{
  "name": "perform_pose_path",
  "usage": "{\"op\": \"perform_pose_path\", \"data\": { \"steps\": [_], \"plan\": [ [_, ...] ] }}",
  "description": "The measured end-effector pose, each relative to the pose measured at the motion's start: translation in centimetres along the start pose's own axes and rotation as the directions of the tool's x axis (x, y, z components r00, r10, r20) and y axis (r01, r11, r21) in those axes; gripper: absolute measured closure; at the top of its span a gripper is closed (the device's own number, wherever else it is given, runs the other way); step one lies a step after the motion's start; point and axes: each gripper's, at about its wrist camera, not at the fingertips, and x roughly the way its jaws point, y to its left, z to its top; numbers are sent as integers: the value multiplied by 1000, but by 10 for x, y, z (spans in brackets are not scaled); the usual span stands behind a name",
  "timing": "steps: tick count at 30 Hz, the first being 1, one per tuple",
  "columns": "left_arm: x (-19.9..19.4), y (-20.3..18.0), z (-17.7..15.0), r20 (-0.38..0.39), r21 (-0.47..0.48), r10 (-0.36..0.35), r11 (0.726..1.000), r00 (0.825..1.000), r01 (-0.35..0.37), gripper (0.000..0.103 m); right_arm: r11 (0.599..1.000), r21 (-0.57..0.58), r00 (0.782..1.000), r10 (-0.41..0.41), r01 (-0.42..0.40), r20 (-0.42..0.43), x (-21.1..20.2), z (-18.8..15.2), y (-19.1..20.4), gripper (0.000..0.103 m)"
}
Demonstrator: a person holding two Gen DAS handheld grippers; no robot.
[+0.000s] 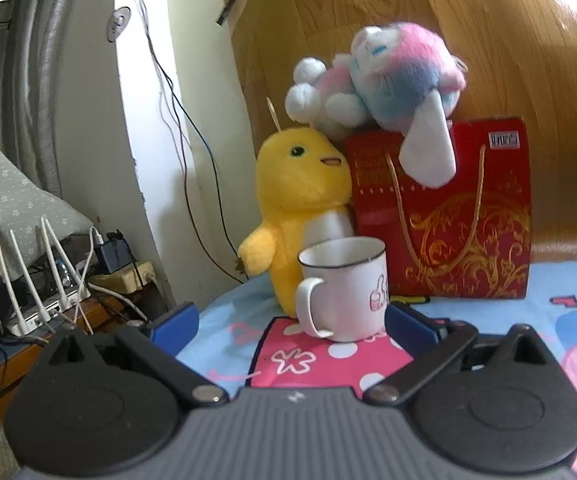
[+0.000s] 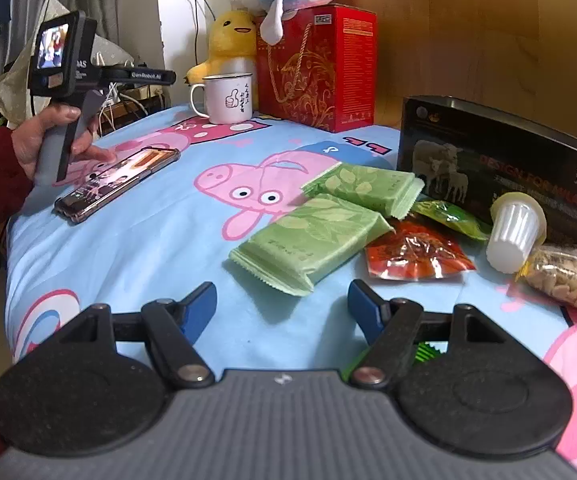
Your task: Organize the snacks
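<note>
Cartoon-pig tablecloth [image 2: 160, 236] with green snack packets [image 2: 308, 240] ahead of spread, empty right gripper [image 2: 282, 300]; left gripper [image 1: 292, 320] likewise spread, empty, near white mug [image 1: 344, 288].

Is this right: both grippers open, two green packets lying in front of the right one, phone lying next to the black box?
Not quite. The phone lies far from the black box, beside the person's hand; right wrist view shows it. Both grippers, left and right, are open; two green packets are correct.
</note>
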Motion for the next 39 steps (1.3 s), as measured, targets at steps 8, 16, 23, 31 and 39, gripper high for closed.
{"op": "perform_pose_path", "data": {
  "steps": [8, 16, 23, 31, 39],
  "plan": [
    [-1, 2, 0, 5, -10, 5, 1000, 1000, -5, 0, 1000, -3, 1000, -1, 1, -2, 0, 0, 0, 27],
    [-66, 29, 31, 144, -111, -3, 994, 990, 19, 0, 1000, 3, 1000, 3, -3, 0, 0, 0, -1, 27],
    [-60, 23, 18, 63, -98, -20, 995, 998, 26, 0, 1000, 17, 1000, -1, 1, 7, -1, -1, -2, 27],
    [-82, 9, 2, 52, -152, -71, 985, 996, 78, 0, 1000, 22, 1000, 2, -2, 8, -1, 0, -3, 26],
    [-61, 4, 6, 84, -65, -8, 998, 996, 13, 0, 999, 34, 1000, 4, -4, 13, -2, -1, -5, 26]
  ]
}}
